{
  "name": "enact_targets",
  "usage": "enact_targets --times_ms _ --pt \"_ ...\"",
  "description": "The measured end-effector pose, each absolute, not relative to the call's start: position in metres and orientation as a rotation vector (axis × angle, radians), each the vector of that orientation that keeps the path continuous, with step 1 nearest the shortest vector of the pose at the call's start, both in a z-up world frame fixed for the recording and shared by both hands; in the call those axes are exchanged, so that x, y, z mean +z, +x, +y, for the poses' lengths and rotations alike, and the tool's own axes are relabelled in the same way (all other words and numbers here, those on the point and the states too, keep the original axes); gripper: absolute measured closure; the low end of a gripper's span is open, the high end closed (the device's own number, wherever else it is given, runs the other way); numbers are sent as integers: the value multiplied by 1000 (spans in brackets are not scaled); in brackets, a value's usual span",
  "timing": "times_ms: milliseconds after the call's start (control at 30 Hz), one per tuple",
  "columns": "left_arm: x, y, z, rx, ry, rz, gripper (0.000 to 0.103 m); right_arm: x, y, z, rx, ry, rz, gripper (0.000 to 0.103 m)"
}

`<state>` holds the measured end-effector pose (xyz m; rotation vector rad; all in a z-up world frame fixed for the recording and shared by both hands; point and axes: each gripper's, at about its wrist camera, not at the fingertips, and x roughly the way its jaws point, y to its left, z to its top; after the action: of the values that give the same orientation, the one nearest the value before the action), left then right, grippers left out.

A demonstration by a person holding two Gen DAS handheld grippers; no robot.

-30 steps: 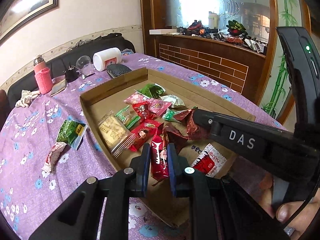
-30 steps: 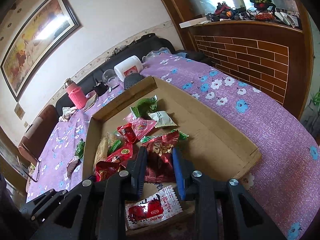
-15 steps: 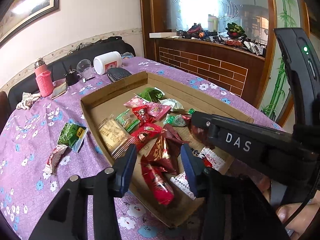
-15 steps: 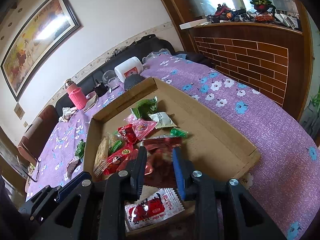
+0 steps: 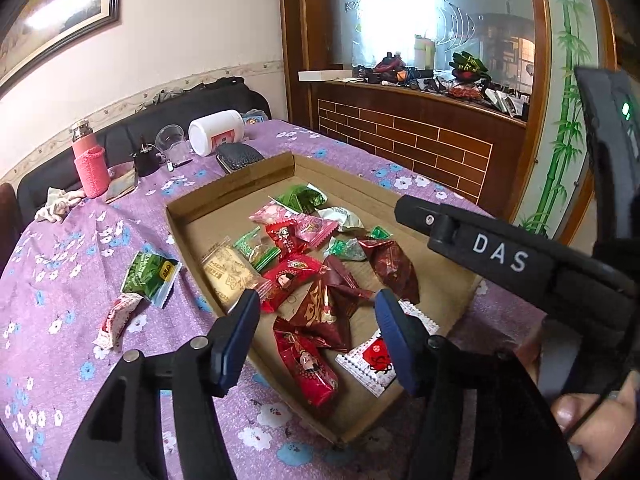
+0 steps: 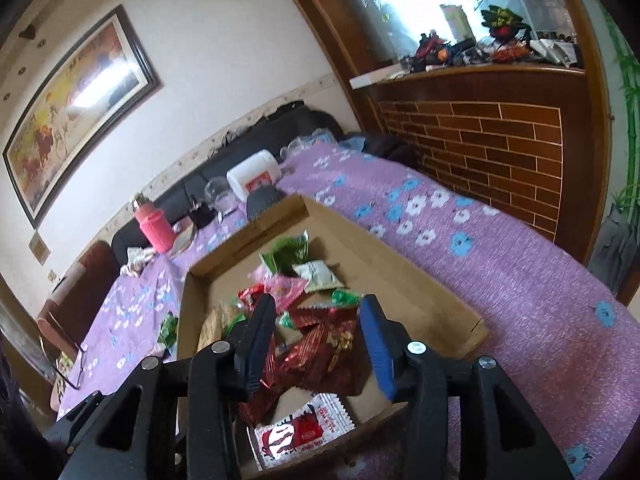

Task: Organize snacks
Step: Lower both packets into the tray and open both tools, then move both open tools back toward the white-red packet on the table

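A shallow cardboard tray [image 5: 232, 184] on the purple flowered cloth holds several wrapped snacks. My left gripper [image 5: 316, 328] hovers over its near end, jaws opening. A bright red packet [image 5: 306, 364] and a dark red packet [image 5: 328, 308] lie loose below, not pressed by the pads. My right gripper [image 6: 318, 332] also has its jaws opening above dark red packets [image 6: 328, 344] that rest in the tray [image 6: 400, 264]. A red-and-white sachet [image 6: 304, 432] lies at the tray's near edge. A green packet [image 5: 150, 276] and a red-white packet [image 5: 116, 316] lie on the cloth, left of the tray.
A pink bottle [image 5: 90, 164], a clear cup [image 5: 170, 144], a white jar [image 5: 216, 132] and a black case [image 5: 240, 158] stand at the table's far end. A brick-faced counter [image 5: 420, 148] runs along the right. A person's hand [image 5: 592, 428] is at lower right.
Both grippers' jaws have spread apart. The bright red packet left the left gripper and lies in the tray; the dark red packet dropped out of the right gripper into the tray.
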<state>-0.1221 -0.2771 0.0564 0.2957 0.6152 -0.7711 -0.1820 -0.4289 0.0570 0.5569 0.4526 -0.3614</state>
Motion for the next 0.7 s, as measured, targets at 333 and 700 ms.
enact_targets --times_ms 333,700 --pt "87 -90 -231 -760 215 723 39 58 -182 -428 -354 555 446 55" --pt "55 18 -150 -492 226 875 28 63 -178 -412 -281 497 438 55"
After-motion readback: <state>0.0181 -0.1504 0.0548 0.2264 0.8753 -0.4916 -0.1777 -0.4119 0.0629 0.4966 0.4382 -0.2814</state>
